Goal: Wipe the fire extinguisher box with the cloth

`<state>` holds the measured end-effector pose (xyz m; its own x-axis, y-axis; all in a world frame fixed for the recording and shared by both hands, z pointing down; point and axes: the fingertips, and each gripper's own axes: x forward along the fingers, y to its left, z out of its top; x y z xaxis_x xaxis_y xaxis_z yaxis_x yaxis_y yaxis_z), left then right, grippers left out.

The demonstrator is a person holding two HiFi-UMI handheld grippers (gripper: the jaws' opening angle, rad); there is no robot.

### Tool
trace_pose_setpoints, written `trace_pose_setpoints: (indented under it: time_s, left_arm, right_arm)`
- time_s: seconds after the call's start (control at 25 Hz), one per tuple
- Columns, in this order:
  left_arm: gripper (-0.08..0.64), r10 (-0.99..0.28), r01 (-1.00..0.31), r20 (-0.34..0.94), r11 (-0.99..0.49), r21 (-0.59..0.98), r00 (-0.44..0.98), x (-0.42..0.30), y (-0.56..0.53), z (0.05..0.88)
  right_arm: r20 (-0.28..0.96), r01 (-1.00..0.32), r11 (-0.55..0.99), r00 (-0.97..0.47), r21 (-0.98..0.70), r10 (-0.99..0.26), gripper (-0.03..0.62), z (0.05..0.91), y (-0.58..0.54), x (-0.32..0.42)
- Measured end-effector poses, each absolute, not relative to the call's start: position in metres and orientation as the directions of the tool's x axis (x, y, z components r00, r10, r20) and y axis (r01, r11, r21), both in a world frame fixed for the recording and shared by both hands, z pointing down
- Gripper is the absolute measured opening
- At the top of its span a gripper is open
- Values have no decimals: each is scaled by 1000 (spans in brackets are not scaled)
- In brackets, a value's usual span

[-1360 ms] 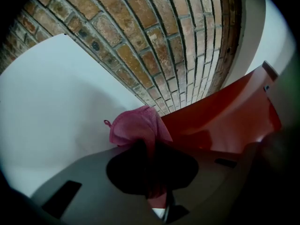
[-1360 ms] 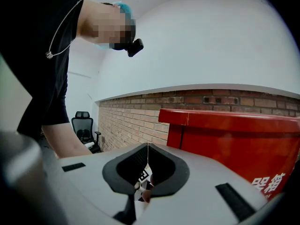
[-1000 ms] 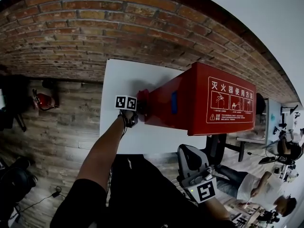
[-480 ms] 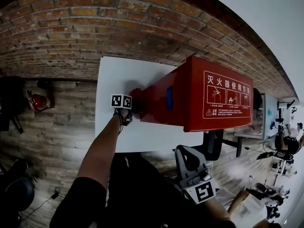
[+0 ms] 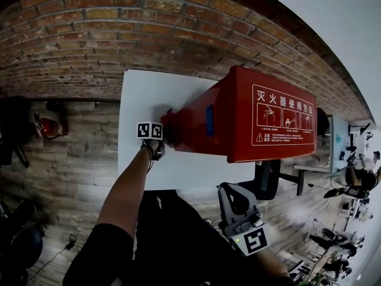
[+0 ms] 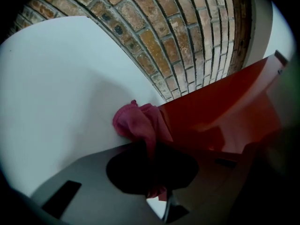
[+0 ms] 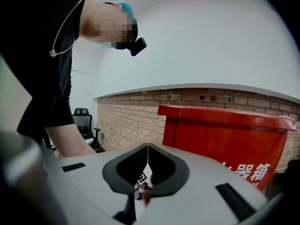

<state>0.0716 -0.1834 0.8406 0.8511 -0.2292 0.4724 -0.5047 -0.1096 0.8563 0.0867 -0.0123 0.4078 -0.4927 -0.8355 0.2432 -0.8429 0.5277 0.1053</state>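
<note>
Left hand-held gripper (image 6: 151,172) clamps bunched cloth (image 6: 138,123), likely soft and limp, against rigid-looking fire extinguisher box (image 5: 262,124); right hand-held gripper (image 7: 147,172) closed, empty.

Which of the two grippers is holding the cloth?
The left gripper: its jaws are shut on the pink cloth at the end of the red fire extinguisher box. The right gripper is shut on nothing, away from the box.
</note>
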Motion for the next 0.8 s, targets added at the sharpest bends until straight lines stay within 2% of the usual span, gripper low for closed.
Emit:
trace_pose_setpoints:
  time_s: [0.8]
  left_arm:
    - [74, -262, -462, 433, -61, 885, 862, 69, -136, 842]
  right_arm:
    - [238, -828, 554, -523, 84, -818, 21, 411, -5, 79]
